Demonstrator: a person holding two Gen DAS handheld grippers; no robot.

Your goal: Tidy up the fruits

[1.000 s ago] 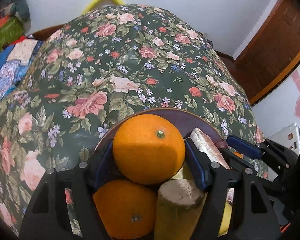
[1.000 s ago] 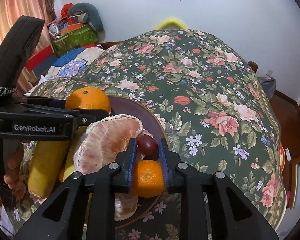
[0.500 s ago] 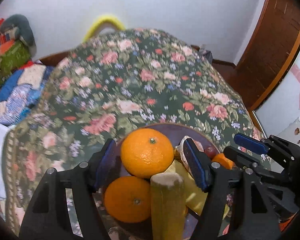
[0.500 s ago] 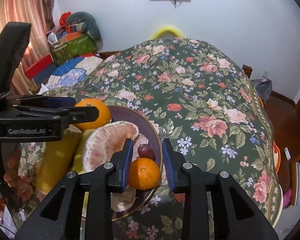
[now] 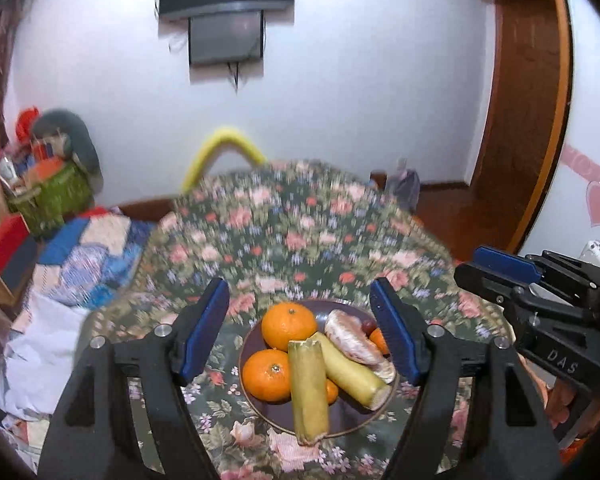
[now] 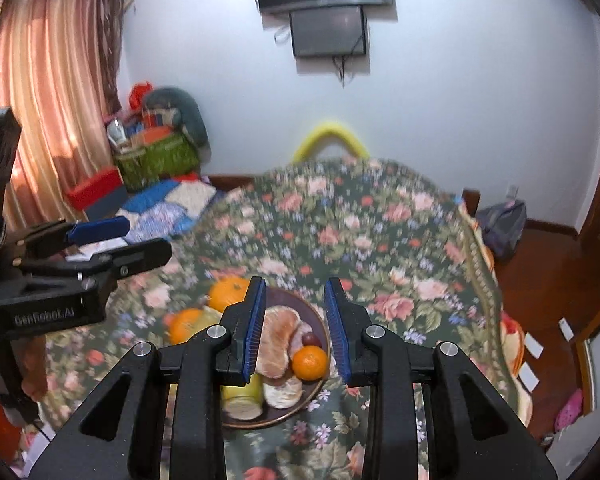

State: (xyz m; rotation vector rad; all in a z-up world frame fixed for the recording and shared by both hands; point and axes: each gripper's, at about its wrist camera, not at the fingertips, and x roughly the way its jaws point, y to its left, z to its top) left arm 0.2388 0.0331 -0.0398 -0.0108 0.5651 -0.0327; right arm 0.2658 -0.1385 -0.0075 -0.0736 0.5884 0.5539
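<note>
A dark round plate (image 5: 340, 426) sits on the floral tablecloth (image 5: 300, 240) at the near edge. On it lie two big oranges (image 5: 289, 326), two yellow-green cane pieces (image 5: 308, 390), a peeled pomelo piece (image 5: 350, 340), a small tangerine (image 6: 309, 363) and a dark red grape (image 6: 309, 338). My left gripper (image 5: 300, 332) is open and empty, raised above the plate. My right gripper (image 6: 295, 328) is open and empty, also raised above the plate (image 6: 312, 396). The right gripper also shows in the left wrist view at the right (image 5: 504, 268).
The floral table (image 6: 360, 232) stretches away behind the plate. A yellow chair back (image 6: 331, 136) stands at its far side. A patchwork cloth (image 5: 88, 256), a red box (image 5: 4, 240) and a green basket (image 5: 56, 196) are to the left. A wooden door (image 5: 524, 120) is right.
Both grippers have let go of their fruit, opened and pulled up and back from the plate. The orange and the tangerine now rest on the plate.
</note>
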